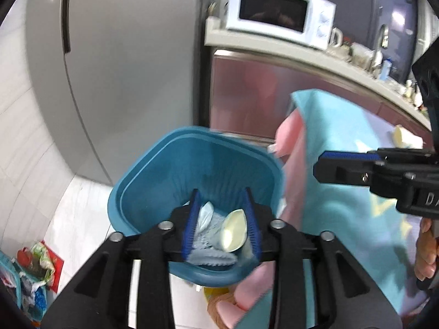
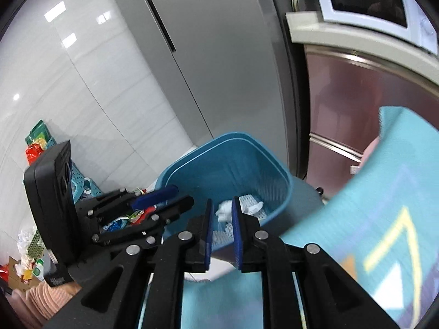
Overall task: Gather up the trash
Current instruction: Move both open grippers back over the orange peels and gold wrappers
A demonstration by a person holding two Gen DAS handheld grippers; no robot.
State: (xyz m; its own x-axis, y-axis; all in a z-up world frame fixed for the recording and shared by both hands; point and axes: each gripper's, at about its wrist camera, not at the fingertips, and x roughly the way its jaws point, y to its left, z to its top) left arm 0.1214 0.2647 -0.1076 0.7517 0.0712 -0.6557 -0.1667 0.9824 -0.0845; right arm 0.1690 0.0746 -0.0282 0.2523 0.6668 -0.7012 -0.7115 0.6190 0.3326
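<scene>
A blue plastic trash basket (image 1: 153,181) stands on the floor beside the table; it also shows in the right wrist view (image 2: 192,172). My left gripper (image 1: 222,211) hovers right over its mouth, jaws apart with nothing between them. Below it in the basket lie a cream cup (image 1: 233,230) and pale blue paper (image 1: 205,216). My right gripper (image 2: 221,213) is above the basket's near rim, jaws a small gap apart and empty; white crumpled tissue (image 2: 247,205) lies in the basket beyond it. The right gripper also shows at the right edge of the left wrist view (image 1: 329,170).
A table with a light blue patterned cloth (image 1: 343,164) is to the right, a cream object (image 1: 400,137) on it. A grey fridge (image 1: 123,68) and maroon cabinet (image 1: 260,96) with a microwave (image 1: 277,13) stand behind. Baskets of packets (image 2: 38,142) sit on the floor at left.
</scene>
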